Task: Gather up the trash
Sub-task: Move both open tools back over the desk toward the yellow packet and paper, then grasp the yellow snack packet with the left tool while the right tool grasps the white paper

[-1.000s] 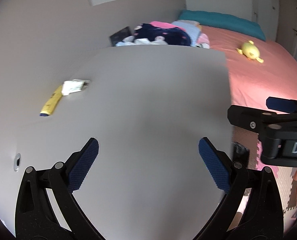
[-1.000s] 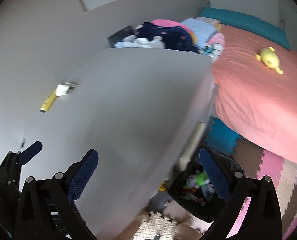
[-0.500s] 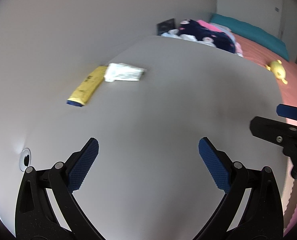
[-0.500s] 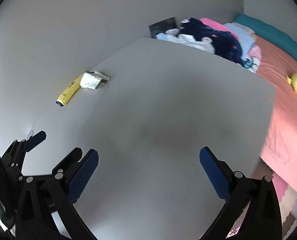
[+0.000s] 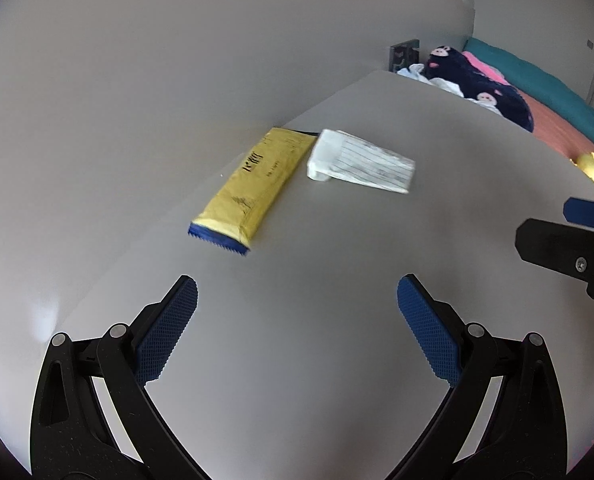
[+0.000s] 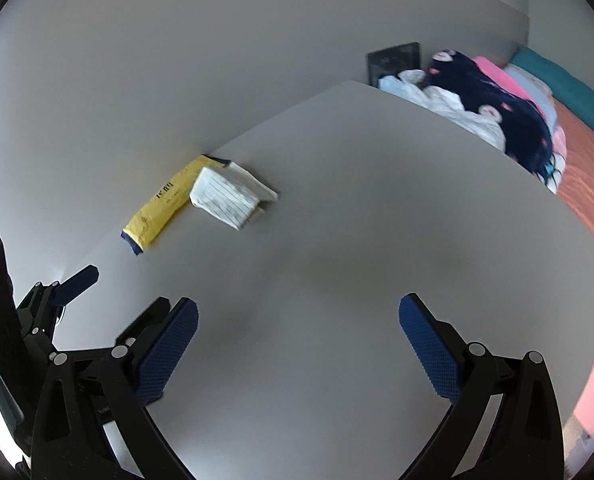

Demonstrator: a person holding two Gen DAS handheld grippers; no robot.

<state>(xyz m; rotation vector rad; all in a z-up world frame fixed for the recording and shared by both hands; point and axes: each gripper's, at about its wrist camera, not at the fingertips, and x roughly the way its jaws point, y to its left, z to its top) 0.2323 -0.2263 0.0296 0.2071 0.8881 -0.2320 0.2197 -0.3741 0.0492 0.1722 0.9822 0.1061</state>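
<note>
Yellow foil wrapper (image 5: 257, 184), light and crinkly, lies on the grey worktop (image 5: 337, 280) touching folded lined paper (image 5: 361, 164); pinch its blue crimped end. Both left gripper (image 5: 297, 320) and right gripper (image 6: 299, 334) gape empty.

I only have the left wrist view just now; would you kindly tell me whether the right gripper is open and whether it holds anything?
Observer: The right gripper is open, with nothing between its pads, and it is over a bare part of the table.
Operator: Thank you. How does the lined paper look from that side?
Observer: From there the lined paper reads as a folded wad with a loose flap at its far end, and it hides part of the yellow wrapper along one edge.
</note>
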